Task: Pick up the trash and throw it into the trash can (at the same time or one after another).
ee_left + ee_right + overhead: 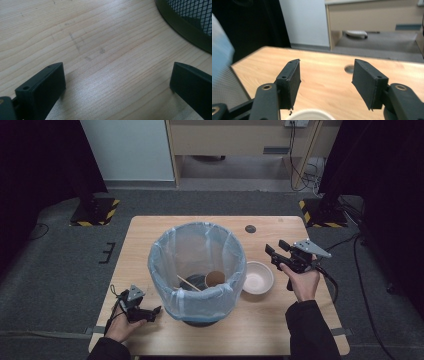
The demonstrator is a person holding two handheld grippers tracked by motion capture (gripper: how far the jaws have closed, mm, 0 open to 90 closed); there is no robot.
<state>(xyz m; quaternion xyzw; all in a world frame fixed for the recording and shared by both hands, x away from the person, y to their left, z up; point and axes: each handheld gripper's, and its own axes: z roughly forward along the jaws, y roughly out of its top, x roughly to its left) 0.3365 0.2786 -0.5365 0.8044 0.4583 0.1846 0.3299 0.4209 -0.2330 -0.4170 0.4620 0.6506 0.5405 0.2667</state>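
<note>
the left gripper [150,312] rests low near the table's [260,330] front edge, jaws spread wide over bare wood, just beside the bin's [197,270] base. the bin, lined with a blue bag, holds a paper cup [215,278]. right of it sits a white bowl [257,277], touching the bin's side. the right gripper [276,249] hovers just past the bowl, jaws released, nothing between them, with open tabletop beyond to the far edge.
</note>
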